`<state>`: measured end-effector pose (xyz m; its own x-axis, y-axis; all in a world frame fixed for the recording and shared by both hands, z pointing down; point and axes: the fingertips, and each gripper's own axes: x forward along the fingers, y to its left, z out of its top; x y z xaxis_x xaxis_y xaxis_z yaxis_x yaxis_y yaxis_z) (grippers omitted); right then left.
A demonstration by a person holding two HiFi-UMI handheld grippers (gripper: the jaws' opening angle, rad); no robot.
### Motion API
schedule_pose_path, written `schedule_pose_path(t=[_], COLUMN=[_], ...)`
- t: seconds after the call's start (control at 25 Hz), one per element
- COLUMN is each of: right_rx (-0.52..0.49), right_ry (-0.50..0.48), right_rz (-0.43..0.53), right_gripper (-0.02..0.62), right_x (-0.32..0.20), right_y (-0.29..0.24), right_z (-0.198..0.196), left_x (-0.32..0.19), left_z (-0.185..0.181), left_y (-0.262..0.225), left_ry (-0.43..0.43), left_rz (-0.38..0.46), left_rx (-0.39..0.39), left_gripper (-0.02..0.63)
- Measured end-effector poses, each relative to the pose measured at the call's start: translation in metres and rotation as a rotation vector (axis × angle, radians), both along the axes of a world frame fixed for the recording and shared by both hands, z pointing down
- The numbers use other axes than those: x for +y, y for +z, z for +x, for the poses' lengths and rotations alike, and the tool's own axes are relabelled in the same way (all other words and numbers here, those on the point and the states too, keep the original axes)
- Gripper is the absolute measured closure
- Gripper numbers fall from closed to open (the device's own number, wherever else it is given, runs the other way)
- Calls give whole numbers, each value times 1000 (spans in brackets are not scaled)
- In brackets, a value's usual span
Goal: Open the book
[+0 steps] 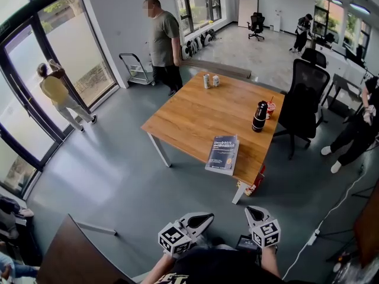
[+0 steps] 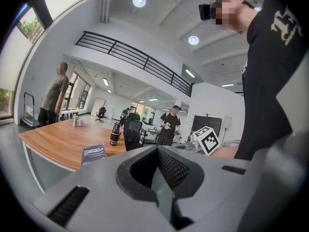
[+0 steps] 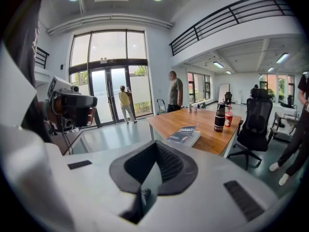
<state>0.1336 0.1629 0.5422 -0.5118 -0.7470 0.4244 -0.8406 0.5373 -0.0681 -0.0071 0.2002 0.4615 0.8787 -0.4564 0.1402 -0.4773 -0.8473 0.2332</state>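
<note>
Well beyond the clenched left gripper [image 1: 206, 218] and clenched right gripper [image 1: 252, 211] lies the book [image 1: 222, 154].

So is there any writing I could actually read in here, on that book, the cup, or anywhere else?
No text here can be quoted; all of it is too small or blurred.
Book cover: white title lines, too small to read.
Red cup: pale print, blurred.
Black shirt: white print, partly cut off, unreadable.
Marker cube: black-and-white square pattern, no words.
</note>
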Motion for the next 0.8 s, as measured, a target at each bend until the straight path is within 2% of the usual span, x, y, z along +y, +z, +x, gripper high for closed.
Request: schedule_pose_path(t=[0.16, 0.8], right_rx=[20, 56], right_ry=[-32, -110], right_rz=[-9, -43], right_gripper=[607, 607], right_x=[-1, -49], right_y=[-3, -2], right_z=[-18, -55], left_x=[-8, -52], left_z=[-19, -56], left_y=[0, -6], left_ry=[-35, -113], left_rz=[-40, -68], left_rx=[25, 63], left_gripper=[600, 600])
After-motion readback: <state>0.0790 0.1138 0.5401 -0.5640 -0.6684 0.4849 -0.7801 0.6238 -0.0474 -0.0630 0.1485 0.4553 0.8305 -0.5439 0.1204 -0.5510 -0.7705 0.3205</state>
